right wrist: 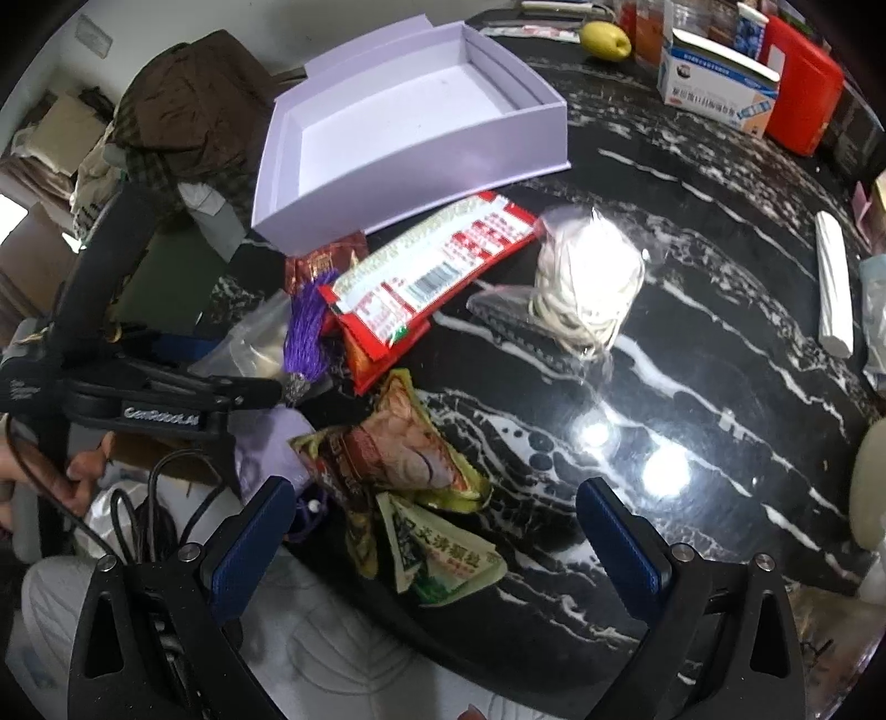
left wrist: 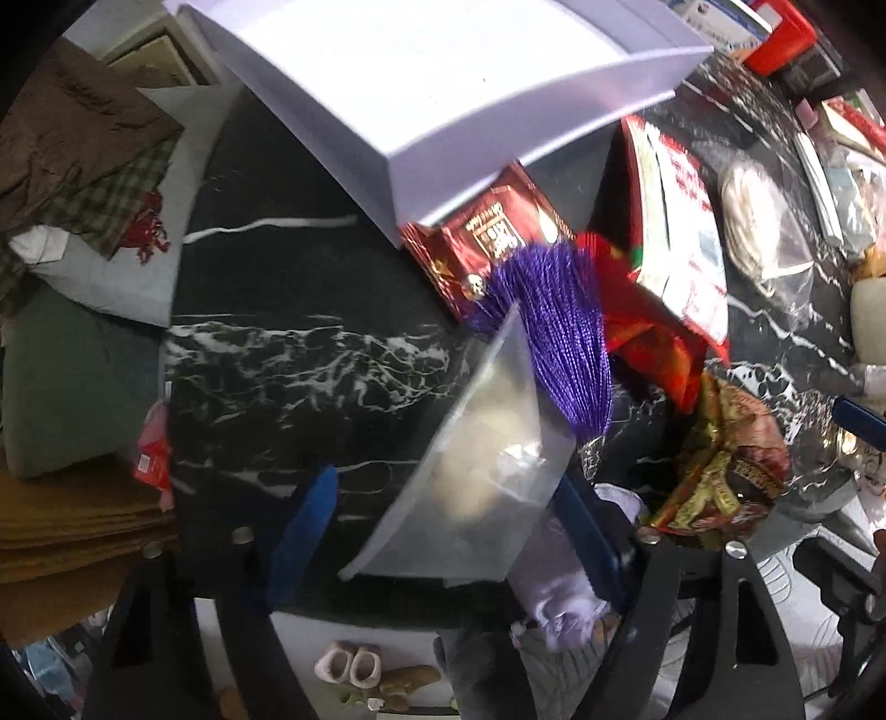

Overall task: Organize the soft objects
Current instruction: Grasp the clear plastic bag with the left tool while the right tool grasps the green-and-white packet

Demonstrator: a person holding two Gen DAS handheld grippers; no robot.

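An empty white box (right wrist: pixel 387 127) stands at the back of the black marble table (right wrist: pixel 692 332); it also shows in the left wrist view (left wrist: pixel 421 105). My left gripper (left wrist: pixel 448 498) is open around a clear bag of pale stuff (left wrist: pixel 487 454), with a purple tassel (left wrist: pixel 565 332) beside it. My right gripper (right wrist: pixel 437 531) is open and empty, over crumpled snack packets (right wrist: pixel 410 459) at the table's front edge. A red and white packet (right wrist: pixel 432 277) and a clear bag of cord (right wrist: pixel 587 277) lie further back.
A dark red sachet (left wrist: pixel 487 238) lies against the box. A medicine box (right wrist: pixel 714 83), a red container (right wrist: pixel 803 105), a yellow fruit (right wrist: pixel 606 41) and a white roll (right wrist: pixel 833 282) stand at the back and right. Clothes (right wrist: pixel 183 116) are piled to the left, off the table.
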